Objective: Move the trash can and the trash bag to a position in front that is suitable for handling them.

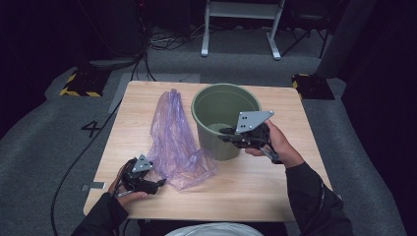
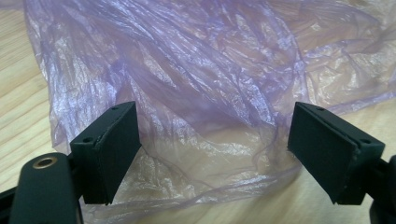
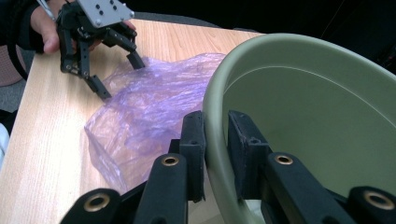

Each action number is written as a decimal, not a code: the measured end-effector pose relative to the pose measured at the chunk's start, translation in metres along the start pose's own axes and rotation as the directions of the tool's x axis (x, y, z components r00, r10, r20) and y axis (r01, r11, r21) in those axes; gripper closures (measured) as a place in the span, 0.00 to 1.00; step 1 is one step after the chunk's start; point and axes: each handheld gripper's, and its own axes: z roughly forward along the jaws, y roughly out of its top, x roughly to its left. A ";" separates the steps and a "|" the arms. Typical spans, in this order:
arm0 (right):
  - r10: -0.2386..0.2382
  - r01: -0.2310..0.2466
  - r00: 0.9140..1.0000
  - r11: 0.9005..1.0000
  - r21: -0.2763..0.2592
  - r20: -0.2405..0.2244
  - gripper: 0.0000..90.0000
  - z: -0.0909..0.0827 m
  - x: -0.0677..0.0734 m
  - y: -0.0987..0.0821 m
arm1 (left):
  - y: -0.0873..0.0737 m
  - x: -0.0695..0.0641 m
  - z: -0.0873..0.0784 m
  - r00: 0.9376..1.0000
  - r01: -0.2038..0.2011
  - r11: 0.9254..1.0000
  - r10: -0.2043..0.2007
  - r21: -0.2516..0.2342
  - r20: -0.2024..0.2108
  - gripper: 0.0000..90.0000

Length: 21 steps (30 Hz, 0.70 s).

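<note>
Right hand-held gripper (image 3: 215,154) clamps the green bin (image 3: 299,116) rim to steady it; left hand-held gripper (image 2: 215,154), jaws apart, straddles the purple bag (image 2: 196,93).

A dark numeral "4" (image 1: 91,129) stands on the grey floor (image 1: 44,147) left of the table (image 1: 275,187) in the high view. Two floor blocks carry yellow-and-black hazard stripes (image 1: 78,91), a warning marking without words. No other text, label or brand can be read.

Wooden table (image 1: 275,196); grey carpet (image 1: 44,132); white stand (image 1: 241,24) behind.
</note>
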 end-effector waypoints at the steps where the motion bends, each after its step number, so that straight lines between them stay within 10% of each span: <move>1: 0.000 0.000 1.000 1.000 0.000 0.000 0.85 0.000 0.000 0.000 | 0.000 0.000 0.000 1.000 0.000 1.000 0.000 0.000 0.000 0.18; 9: 0.050 -0.042 0.994 0.996 -0.084 0.097 0.40 -0.020 0.004 -0.013 | 0.004 -0.012 0.004 1.000 -0.005 1.000 0.005 0.000 -0.003 0.18; 21: 0.138 -0.091 0.959 0.977 -0.191 0.249 0.25 -0.064 0.021 -0.058 | 0.010 -0.017 -0.009 1.000 0.000 0.998 0.000 -0.065 -0.008 0.18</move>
